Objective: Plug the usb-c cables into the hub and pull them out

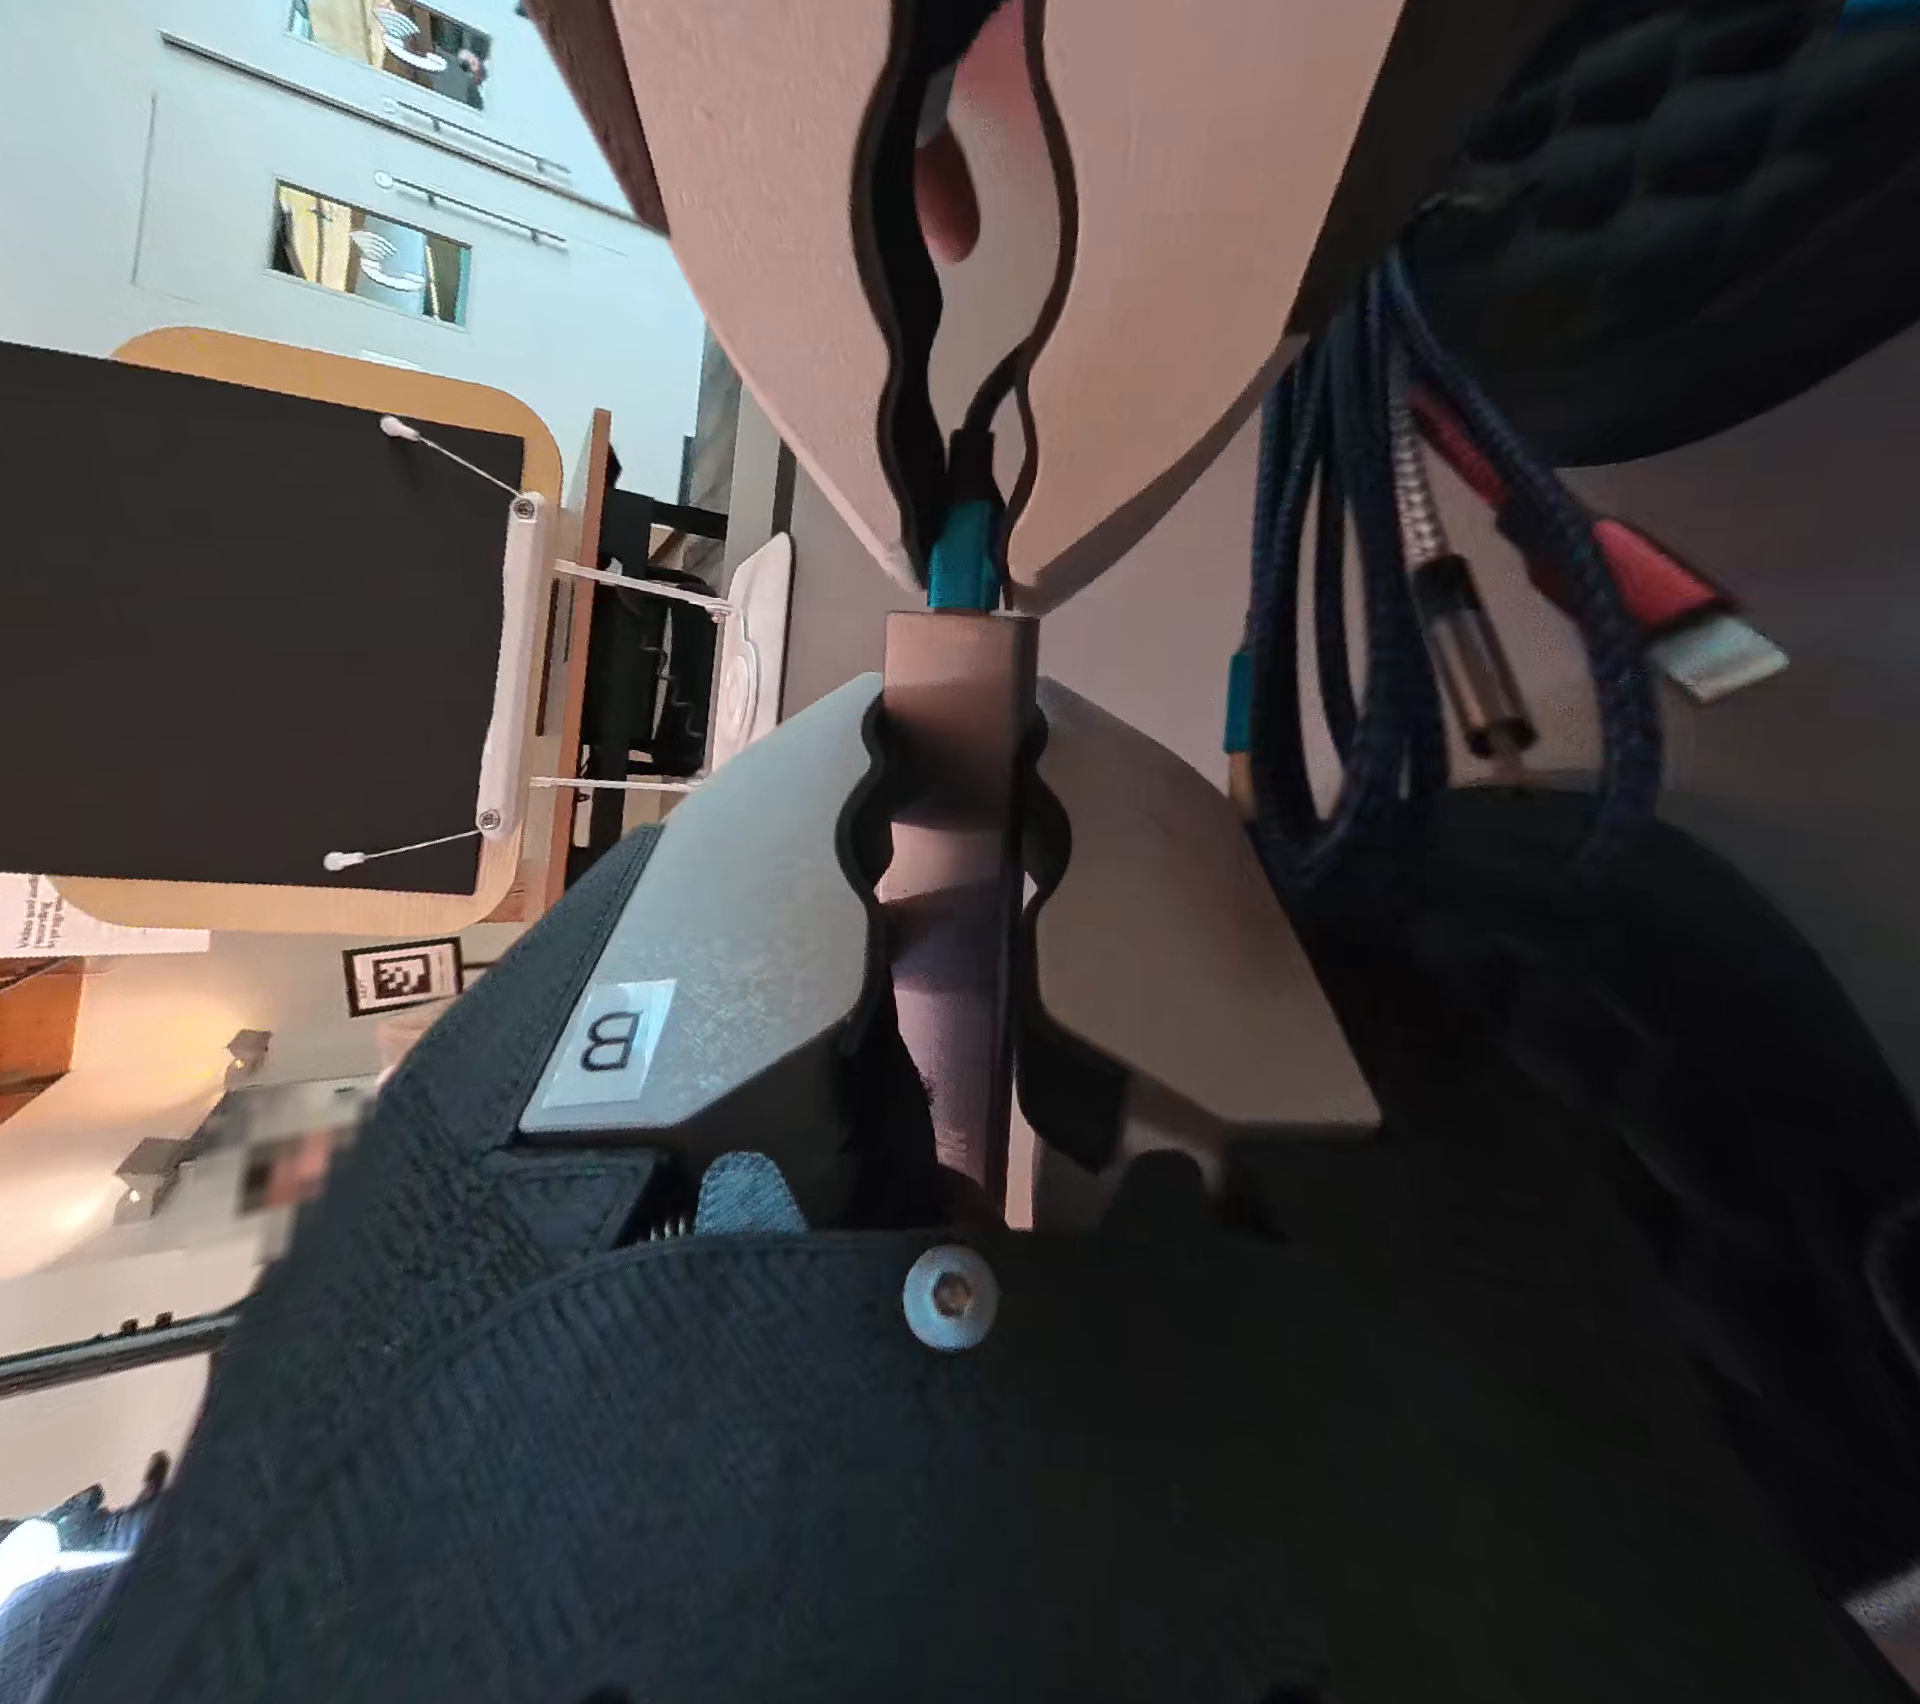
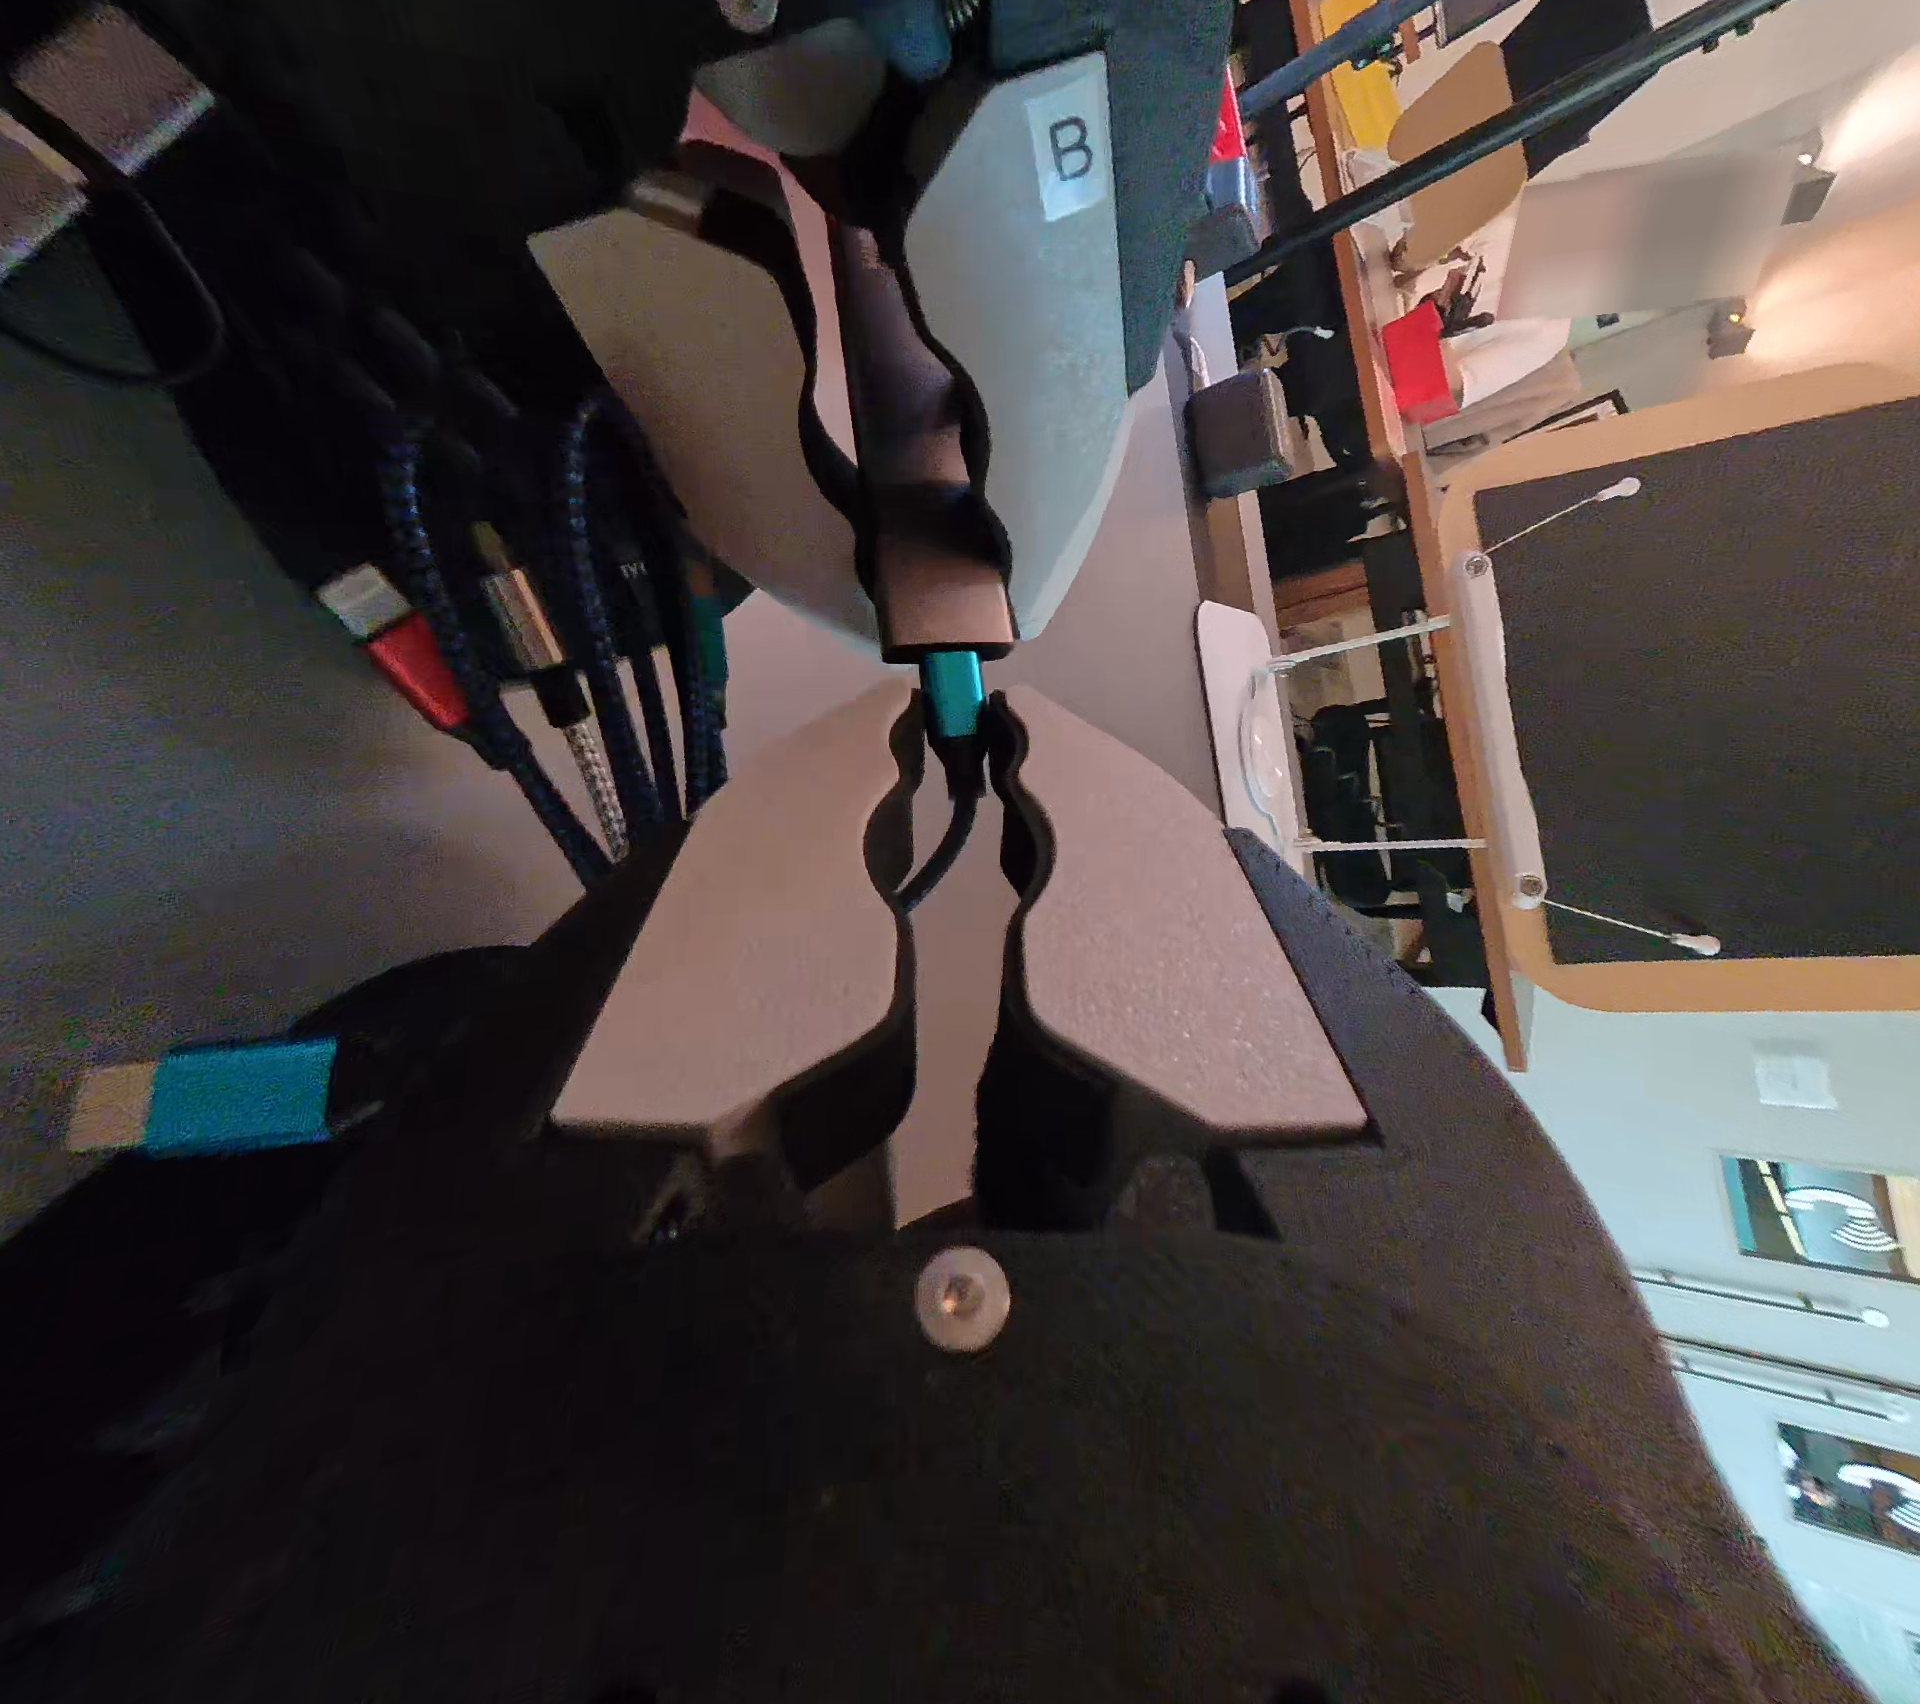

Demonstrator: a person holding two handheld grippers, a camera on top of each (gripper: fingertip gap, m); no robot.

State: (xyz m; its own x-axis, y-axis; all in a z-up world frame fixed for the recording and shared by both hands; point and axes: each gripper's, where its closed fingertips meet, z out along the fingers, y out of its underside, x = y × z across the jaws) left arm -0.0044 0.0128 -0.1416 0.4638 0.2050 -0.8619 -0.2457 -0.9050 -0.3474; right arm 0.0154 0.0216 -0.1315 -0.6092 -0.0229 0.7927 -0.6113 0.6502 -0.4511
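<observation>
Behind my two grippers I see an office-like room with pale walls and a black pinboard panel framed in light wood (image 1: 249, 615), all tipped sideways in both wrist views. Closer in, a bundle of spare braided cables in navy, silver and red (image 2: 540, 667) hangs beside the work.

My left gripper (image 1: 961, 781) is pressed tight on the slim grey metal usb-c hub (image 1: 961, 719), whose long body runs back between the wavy black pads, with one short end sticking out past the fingertips. My right gripper (image 2: 956, 719) is nipping the teal metal-shelled usb-c plug (image 2: 951, 693) at the very tips, its thin black cord (image 2: 935, 854) looping back between the fingers. The plug sits nose-to-port at the hub's exposed end; I cannot tell whether it is fully seated or only partly in.

I judge the hub to be light, rigid and smooth-sided, so it could slide lengthwise in the pads under a push or pull; gripping it across the flat faces, as now, looks right to me. The plug shell is small, hard and slick, and the cord is limp, so I would hold the shell itself, never the cord, and keep any force straight along the port axis to avoid bending the connector.
</observation>
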